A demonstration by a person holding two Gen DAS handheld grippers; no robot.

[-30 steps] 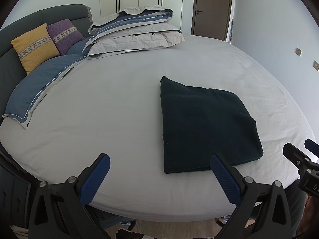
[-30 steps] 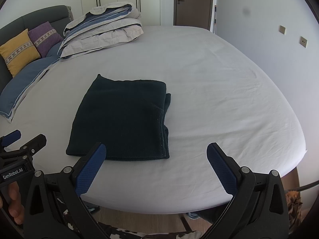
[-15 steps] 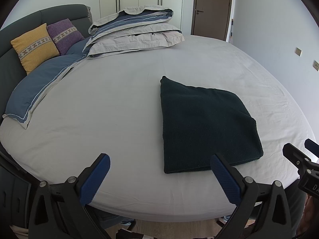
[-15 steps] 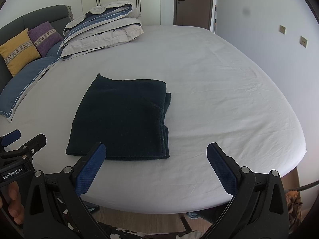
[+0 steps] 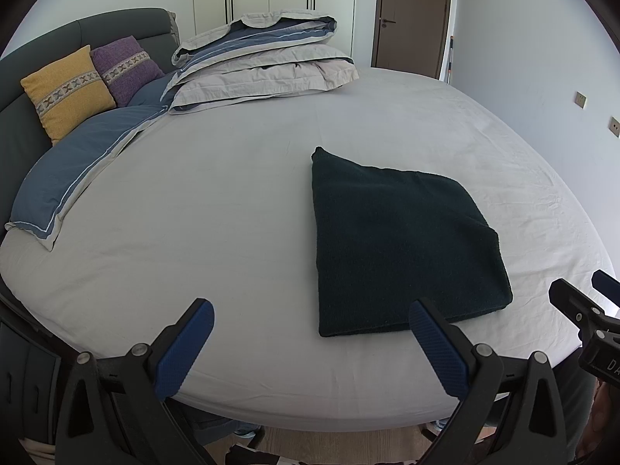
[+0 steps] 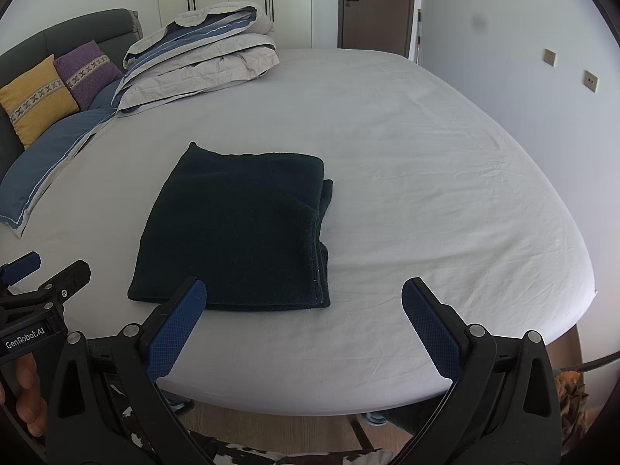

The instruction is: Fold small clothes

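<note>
Dark folded garment (image 6: 236, 228) lying flat on bed (image 6: 426, 162). Left hand-held gripper (image 5: 310, 343) and right hand-held gripper (image 6: 302, 319) both spread, empty, near. Could have disturbed loose right-side layers by careless pinching.

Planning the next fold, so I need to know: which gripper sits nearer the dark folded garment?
Right, narrowly. The right gripper hangs open at the dark folded garment's near edge; the left gripper, also open, sits off its left corner.

Dark knit garment (image 6: 236, 228) folded flat on the bed sheet (image 6: 426, 178).
It sits as a neat rectangle near the sheet's front edge, stacked layers showing along its right side, one back corner poking up slightly toward the headboard end.
</note>
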